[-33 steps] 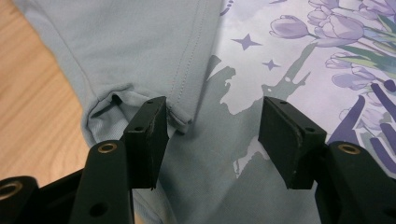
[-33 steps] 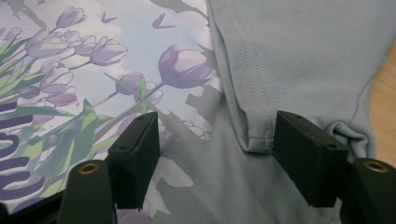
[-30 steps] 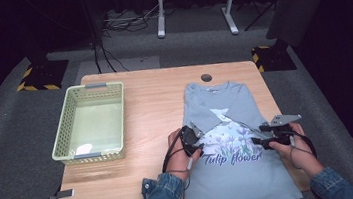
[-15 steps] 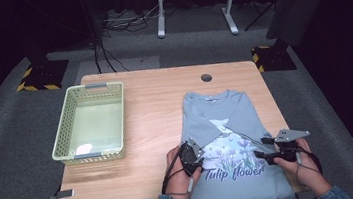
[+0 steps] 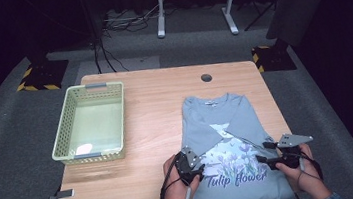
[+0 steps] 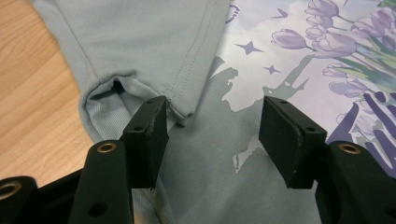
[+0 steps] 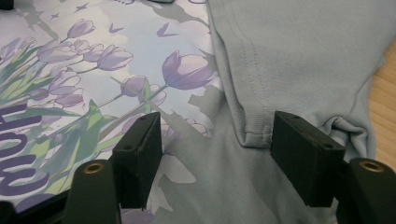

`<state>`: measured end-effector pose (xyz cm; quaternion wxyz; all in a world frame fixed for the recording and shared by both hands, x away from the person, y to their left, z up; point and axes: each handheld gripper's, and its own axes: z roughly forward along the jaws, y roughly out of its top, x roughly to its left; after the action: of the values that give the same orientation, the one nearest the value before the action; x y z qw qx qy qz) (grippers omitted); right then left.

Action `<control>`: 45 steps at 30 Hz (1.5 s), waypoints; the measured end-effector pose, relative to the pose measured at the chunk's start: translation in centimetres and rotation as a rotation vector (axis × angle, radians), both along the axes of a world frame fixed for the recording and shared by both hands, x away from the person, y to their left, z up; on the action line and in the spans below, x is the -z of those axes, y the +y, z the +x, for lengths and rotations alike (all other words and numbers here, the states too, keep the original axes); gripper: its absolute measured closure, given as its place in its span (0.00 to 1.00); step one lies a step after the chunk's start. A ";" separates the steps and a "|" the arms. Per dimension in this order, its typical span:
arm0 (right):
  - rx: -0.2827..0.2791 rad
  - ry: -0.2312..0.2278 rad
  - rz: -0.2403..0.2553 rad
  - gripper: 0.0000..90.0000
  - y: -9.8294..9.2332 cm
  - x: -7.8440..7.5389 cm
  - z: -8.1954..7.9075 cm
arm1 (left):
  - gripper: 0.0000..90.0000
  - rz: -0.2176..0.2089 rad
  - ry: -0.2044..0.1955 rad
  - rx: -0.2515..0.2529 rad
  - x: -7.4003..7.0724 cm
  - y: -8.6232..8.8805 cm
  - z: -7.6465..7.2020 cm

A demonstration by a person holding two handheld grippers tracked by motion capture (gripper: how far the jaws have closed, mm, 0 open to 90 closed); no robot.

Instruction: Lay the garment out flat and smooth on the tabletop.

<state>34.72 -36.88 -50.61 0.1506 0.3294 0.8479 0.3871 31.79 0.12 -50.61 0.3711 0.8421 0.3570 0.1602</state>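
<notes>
Left gripper view: folded sleeve hem [image 6: 180, 109] beside one jaw.

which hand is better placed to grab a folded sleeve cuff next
Right, marginally: the right tool has the sleeve cuff between its open jaws, while the left tool has its cuff beside one jaw.

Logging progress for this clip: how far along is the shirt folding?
Done: both sleeves of the T-shirt lie folded in over its front. In hand: the left gripper and right gripper hover open over the sleeve hems. Left: folding the body; the basket holds no shirt.
</notes>
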 end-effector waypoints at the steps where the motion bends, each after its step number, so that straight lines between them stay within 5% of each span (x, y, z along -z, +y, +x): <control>1: -0.001 0.000 0.000 0.37 0.0 0.0 0.0 | 0.46 0.001 0.000 0.000 0.0 0.0 0.0; 17: -0.002 -0.001 0.001 0.37 0.0 0.0 0.0 | 0.45 -0.004 0.006 0.001 0.0 0.0 0.1; 22: -0.002 -0.001 0.001 0.37 0.0 0.0 0.0 | 0.33 0.018 0.011 -0.010 -0.3 -0.1 0.0; 45: -0.003 0.005 0.011 0.37 -0.1 0.0 0.1 | 0.31 0.030 -0.052 0.000 -5.4 -0.6 1.4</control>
<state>34.79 -36.99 -50.62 0.1462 0.3297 0.8468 0.3910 33.23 -0.49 -45.22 0.3675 0.8432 0.3446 0.1877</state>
